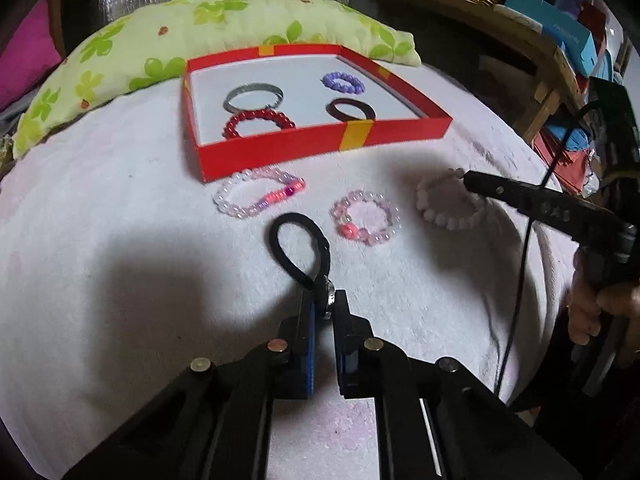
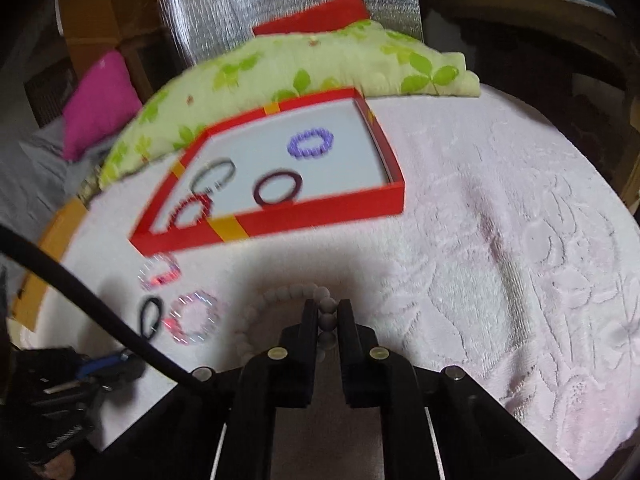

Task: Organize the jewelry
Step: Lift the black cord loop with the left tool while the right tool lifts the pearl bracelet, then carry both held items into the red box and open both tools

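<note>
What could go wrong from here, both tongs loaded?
1. Left tongs pinch the black hair tie only at its metal clasp; it may slip.
2. Right tongs grip a few beads of the pale pink bracelet; the loop hangs beside them and could snag the red box wall.

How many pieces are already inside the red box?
4. In the red box: silver bangle rear left, red beaded bracelet front left, purple bracelet rear right, dark brown band front right. The near wall could hide something small.
</note>
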